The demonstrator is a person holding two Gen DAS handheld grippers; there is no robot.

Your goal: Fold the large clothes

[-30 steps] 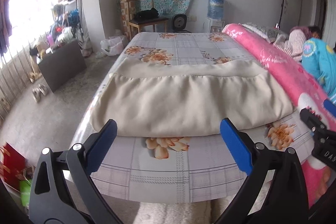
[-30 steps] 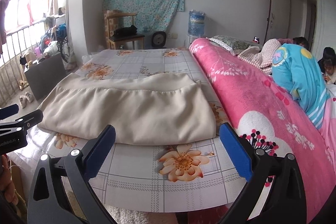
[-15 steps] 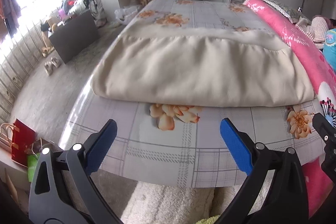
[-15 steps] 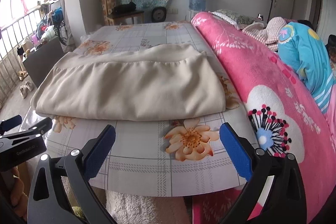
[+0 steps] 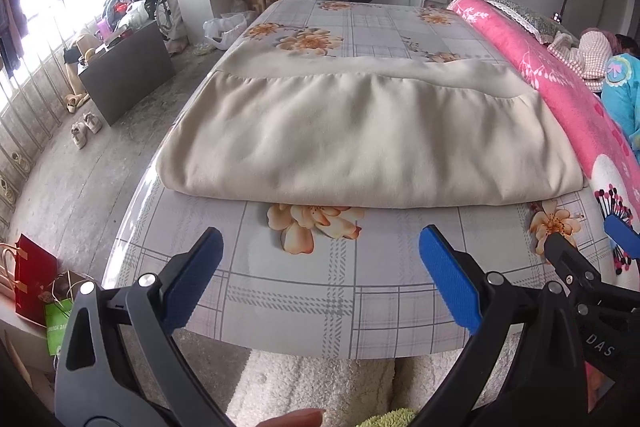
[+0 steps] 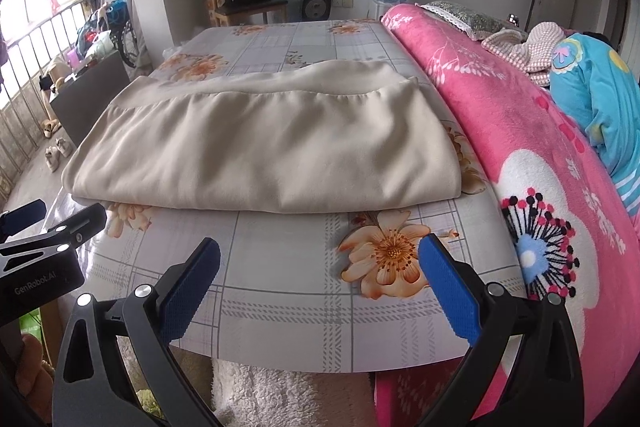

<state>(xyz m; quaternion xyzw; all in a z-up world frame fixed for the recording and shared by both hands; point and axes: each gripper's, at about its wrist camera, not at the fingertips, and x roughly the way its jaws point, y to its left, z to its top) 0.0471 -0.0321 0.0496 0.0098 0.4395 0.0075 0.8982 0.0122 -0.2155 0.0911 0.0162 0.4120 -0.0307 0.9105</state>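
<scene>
The left gripper [image 5: 320,275] has its blue-padded fingers [image 5: 448,279] spread wide and empty above the near edge of the floral-checked bed sheet [image 5: 340,291]. The right gripper [image 6: 318,275] is likewise spread and empty, near the near right corner. The folded cream fabric garment [image 5: 360,143] lies flat across the bed's middle, just beside the pink floral fleece blanket [image 6: 520,147] along the right edge.

Both wrist cameras are looking from the bed's [image 5: 304,307] near edge toward the far wall, the right one sitting further right; both are sharing the cloth [image 5: 360,143] [image 6: 272,155].
</scene>
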